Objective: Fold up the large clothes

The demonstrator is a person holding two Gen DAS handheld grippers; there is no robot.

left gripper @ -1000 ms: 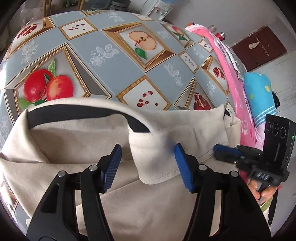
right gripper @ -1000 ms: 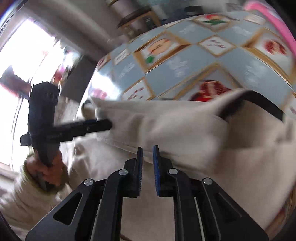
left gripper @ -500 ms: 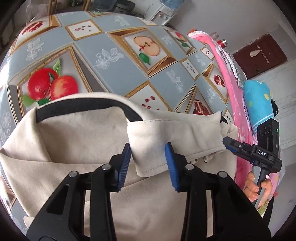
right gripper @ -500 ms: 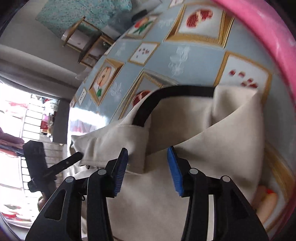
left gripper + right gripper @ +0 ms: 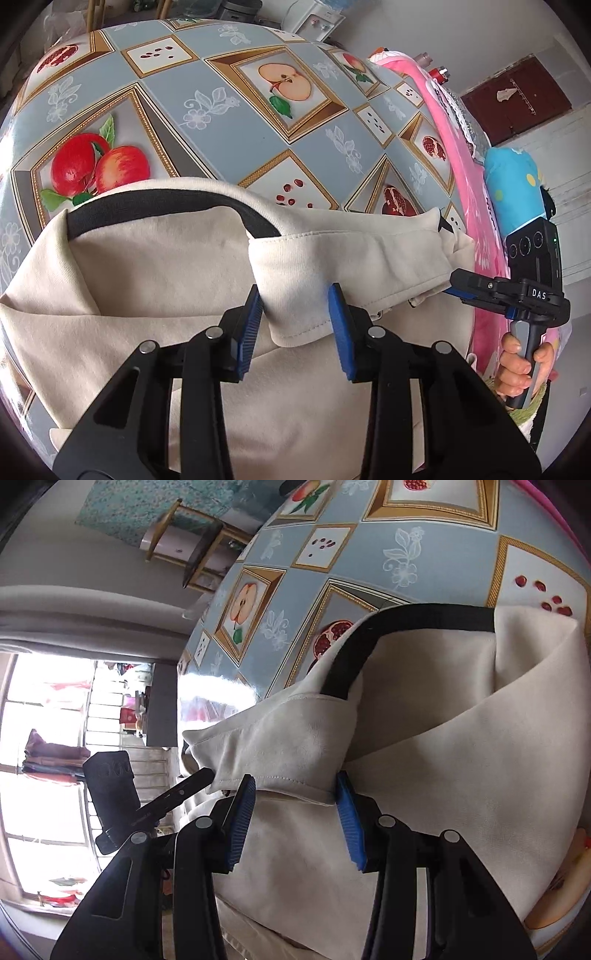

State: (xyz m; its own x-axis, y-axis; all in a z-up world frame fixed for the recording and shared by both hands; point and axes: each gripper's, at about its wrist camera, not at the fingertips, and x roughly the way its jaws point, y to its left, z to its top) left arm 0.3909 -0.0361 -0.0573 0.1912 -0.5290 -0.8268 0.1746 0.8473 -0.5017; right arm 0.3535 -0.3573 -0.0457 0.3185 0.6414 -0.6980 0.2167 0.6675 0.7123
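Observation:
A large beige garment (image 5: pixel 155 280) with a black neck band (image 5: pixel 147 201) lies on the fruit-print table. One flap of it is folded across the top (image 5: pixel 354 251). My left gripper (image 5: pixel 295 325) is open, its blue pads on either side of the flap's hem corner. My right gripper (image 5: pixel 295 812) is open too, its pads astride the same flap's hem (image 5: pixel 291 786) from the other side. The right gripper also shows in the left wrist view (image 5: pixel 480 291) at the flap's right end. The left gripper shows in the right wrist view (image 5: pixel 177 797).
The tablecloth (image 5: pixel 229 122) has apple and pomegranate panels. Pink cloth (image 5: pixel 447 122) and a blue bundle (image 5: pixel 513 188) lie along the table's right edge. A small wooden side table (image 5: pixel 192 550) and a bright window (image 5: pixel 44 775) stand beyond the table.
The left gripper narrowed from wide open and moved in around the flap's hem. The right gripper went from shut to open, swung round and moved onto the flap.

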